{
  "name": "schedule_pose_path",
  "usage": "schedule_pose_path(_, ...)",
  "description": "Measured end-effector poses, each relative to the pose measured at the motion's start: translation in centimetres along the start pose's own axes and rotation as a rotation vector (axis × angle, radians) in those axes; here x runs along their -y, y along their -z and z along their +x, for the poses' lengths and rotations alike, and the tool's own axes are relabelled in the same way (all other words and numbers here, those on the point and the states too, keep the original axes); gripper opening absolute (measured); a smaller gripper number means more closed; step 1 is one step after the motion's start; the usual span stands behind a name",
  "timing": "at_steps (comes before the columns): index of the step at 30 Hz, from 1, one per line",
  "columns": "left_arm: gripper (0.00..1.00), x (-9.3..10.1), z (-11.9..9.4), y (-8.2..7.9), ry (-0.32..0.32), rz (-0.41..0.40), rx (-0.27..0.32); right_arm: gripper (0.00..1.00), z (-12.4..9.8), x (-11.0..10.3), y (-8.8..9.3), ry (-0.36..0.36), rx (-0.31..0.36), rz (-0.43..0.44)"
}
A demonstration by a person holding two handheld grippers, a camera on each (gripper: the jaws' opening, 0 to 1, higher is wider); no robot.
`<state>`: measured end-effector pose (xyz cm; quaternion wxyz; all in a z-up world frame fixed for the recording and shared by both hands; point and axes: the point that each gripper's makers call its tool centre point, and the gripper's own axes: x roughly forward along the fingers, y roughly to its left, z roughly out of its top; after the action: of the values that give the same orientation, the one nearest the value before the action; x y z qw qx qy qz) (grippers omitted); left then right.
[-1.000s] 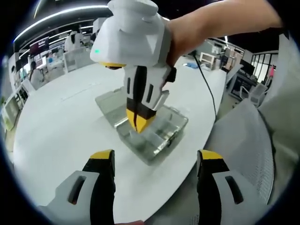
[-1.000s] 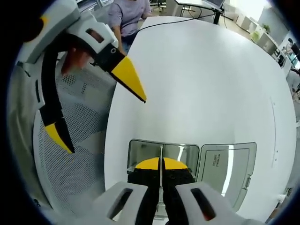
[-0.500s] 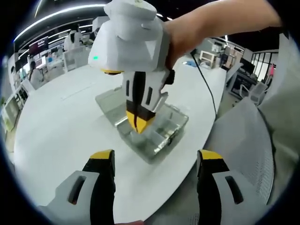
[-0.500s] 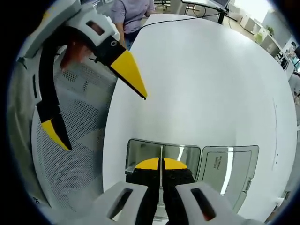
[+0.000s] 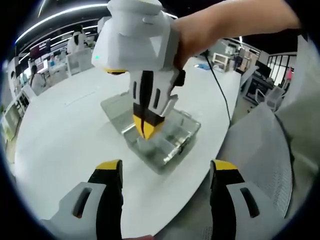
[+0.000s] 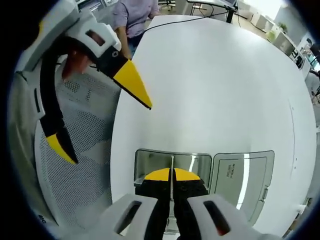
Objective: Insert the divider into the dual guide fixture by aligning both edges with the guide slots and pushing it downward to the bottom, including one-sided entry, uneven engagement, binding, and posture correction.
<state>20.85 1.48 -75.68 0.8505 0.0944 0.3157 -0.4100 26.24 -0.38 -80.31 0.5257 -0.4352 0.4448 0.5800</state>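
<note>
Little has moved: my right gripper (image 5: 145, 131) still pinches the divider (image 6: 172, 165) upright over the clear fixture (image 5: 167, 142).
Low in frame, my left gripper (image 5: 165, 172) hangs open; mid-frame, the fixture rests on the white desk (image 6: 215, 90).

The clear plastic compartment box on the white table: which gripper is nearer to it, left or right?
Right. The right gripper is down at the clear plastic compartment box, jaws shut on a thin transparent divider. The left gripper hangs open near the table edge, apart from the box.
</note>
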Motion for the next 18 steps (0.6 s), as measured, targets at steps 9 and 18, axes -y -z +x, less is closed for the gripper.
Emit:
schedule_pose_path(9,0.7,0.0,-0.08,0.08,0.0,0.001,-0.003,0.0,-0.4,0.17,-0.13,0.005,0.003,0.007)
schedule_pose_path(18,0.7,0.09,-0.06,0.04,0.001,0.001,-0.002,0.0,0.05,0.34,-0.16,0.005,0.002,0.009)
